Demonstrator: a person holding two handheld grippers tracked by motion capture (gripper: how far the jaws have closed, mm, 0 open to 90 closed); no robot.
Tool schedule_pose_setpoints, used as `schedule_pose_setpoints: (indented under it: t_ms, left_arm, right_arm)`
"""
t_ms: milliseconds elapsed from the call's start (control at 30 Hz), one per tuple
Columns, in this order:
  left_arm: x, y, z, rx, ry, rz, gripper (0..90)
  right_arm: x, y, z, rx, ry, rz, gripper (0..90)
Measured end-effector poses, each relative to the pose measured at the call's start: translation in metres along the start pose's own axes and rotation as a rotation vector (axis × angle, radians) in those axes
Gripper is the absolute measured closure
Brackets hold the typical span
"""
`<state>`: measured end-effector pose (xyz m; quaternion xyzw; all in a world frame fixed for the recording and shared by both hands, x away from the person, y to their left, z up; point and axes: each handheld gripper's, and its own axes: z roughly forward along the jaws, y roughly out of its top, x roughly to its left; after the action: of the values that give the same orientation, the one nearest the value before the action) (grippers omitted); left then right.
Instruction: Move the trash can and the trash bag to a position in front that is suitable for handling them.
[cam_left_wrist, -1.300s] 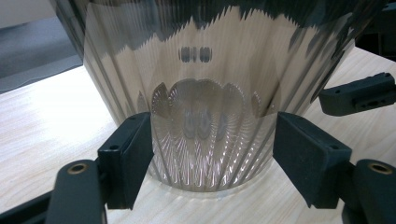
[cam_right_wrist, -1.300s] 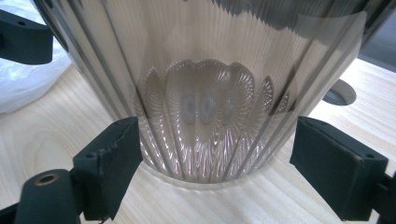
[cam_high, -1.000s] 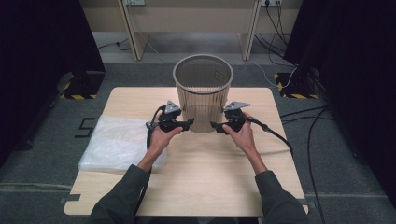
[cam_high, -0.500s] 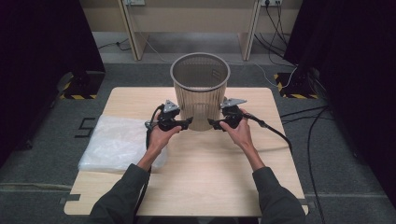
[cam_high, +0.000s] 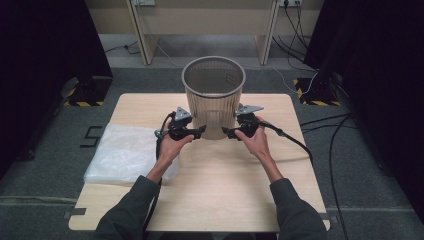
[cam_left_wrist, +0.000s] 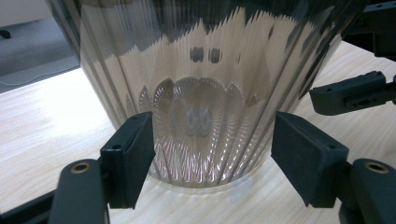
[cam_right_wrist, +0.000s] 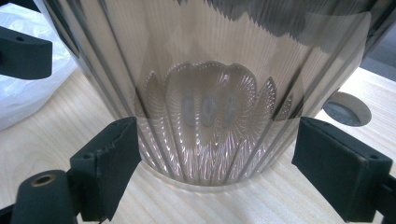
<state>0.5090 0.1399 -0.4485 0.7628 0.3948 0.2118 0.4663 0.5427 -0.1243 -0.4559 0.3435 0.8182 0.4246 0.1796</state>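
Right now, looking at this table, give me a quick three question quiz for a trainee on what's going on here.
1. True or false: the mesh wastebasket stands upright on the table.
2. What lies at the table's left edge? A) clear plastic bag B) a folded towel C) a cardboard box
3. How do the jaws of the left gripper and the right gripper stand relative to the basket's base?

Key: 1. True. 2. A. 3. Both open, one at each side of the base, jaws set around its lower wall without clamping it.
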Motion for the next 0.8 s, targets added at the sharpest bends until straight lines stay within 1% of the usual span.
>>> schedule_pose_setpoints:
  t_ms: [133, 333, 467, 533, 667, 767, 800]
  left_arm:
    - [-0.0001, -0.0004, 0.0002, 0.001, -0.001, 0.0, 29.5]
    - [0.0009, -0.0002, -0.0011, -0.001, 0.0, 0.001, 29.5]
    - [0.0019, -0.0002, -0.0021, -0.002, 0.003, -0.001, 29.4]
    - [0.0023, -0.0004, -0.0025, -0.002, 0.003, -0.002, 29.4]
    - [0.0031, -0.001, -0.0032, 0.0, 0.005, -0.002, 29.4]
    - [0.0039, -0.0015, -0.0047, 0.002, 0.005, -0.001, 29.3]
    - [0.0036, -0.0016, -0.0057, 0.004, 0.004, -0.004, 29.2]
  right_arm:
    - [0.0009, -0.0003, 0.001, -0.002, 0.002, -0.001, 12.8]
    - [0.002, -0.0015, 0.0038, 0.005, 0.003, -0.008, 12.9]
    - [0.0021, -0.0014, 0.0053, 0.003, 0.006, -0.002, 12.9]
    - [0.0022, -0.0014, 0.0058, 0.003, 0.007, 0.002, 14.3]
    - [0.002, -0.0018, 0.0065, 0.012, 0.001, -0.009, 14.3]
    - [0.0019, -0.002, 0.0061, 0.008, 0.008, -0.02, 13.6]
    - [0.0024, -0.0021, 0.0059, 0.007, 0.008, -0.016, 14.8]
